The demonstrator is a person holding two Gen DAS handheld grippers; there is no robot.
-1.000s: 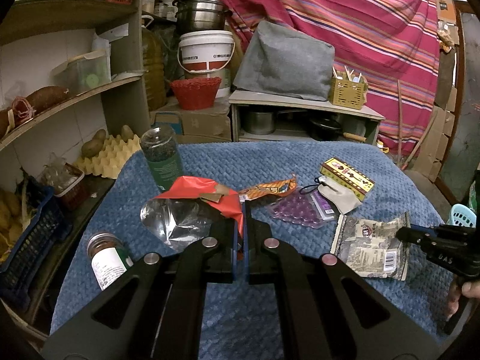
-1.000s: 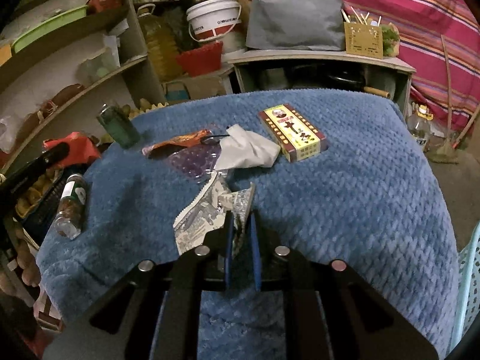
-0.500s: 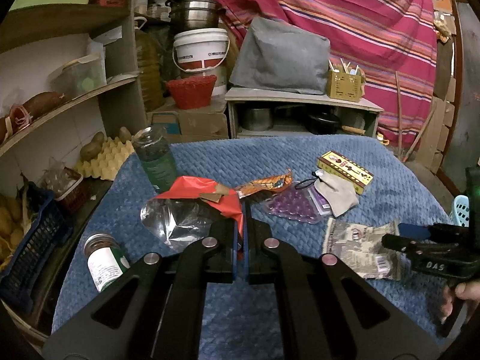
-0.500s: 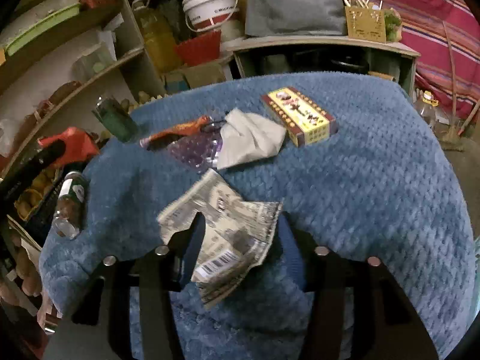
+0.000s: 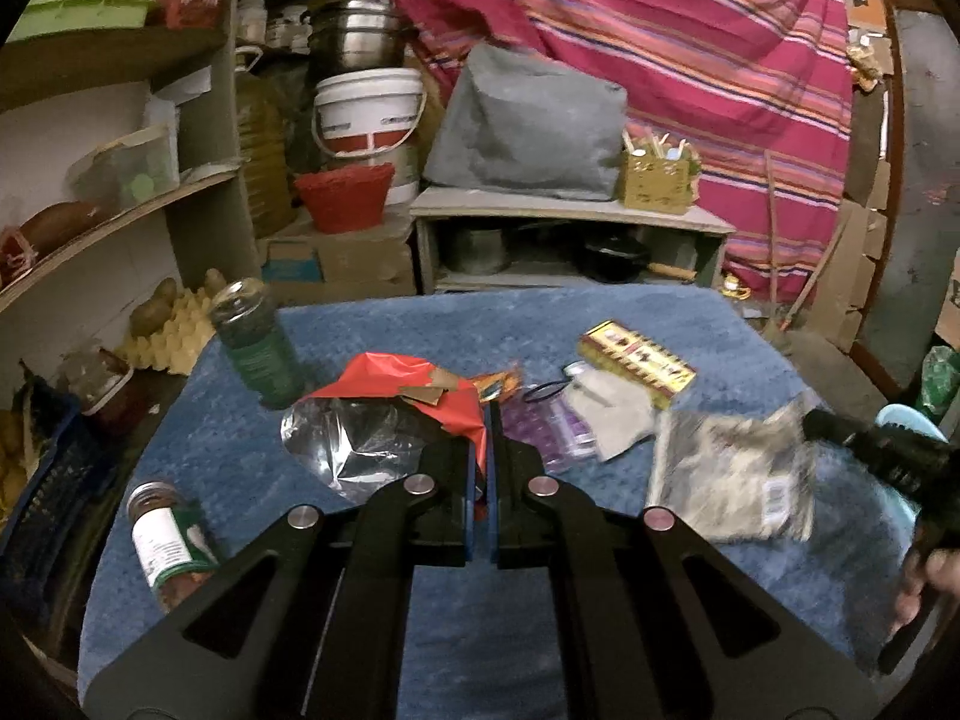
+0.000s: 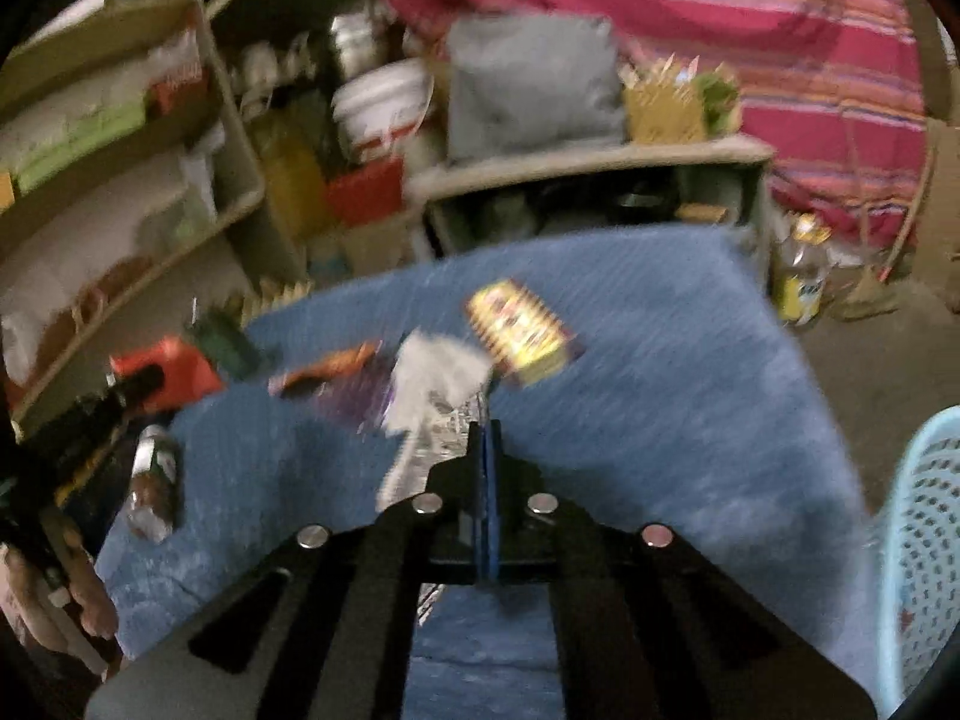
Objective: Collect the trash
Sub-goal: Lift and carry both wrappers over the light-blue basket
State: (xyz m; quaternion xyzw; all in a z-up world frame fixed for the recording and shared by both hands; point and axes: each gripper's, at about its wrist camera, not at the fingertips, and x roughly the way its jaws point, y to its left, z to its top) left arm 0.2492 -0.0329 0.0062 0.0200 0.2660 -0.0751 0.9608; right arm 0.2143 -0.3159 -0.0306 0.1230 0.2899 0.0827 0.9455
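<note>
Both claws are clenched: the left gripper (image 5: 485,414) is clamped on the red wrapper (image 5: 414,381), the right gripper (image 6: 485,429) on the grey printed packet (image 5: 735,480).

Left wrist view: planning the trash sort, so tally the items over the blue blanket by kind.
Wrappers: 3: red wrapper, orange wrapper, grey printed wrapper
Containers: 2: green bottle, brown jar
Boxes: 1: yellow box
Blister packs: 1: purple blister pack
Pouches: 1: pale pouch
Total: 8
</note>
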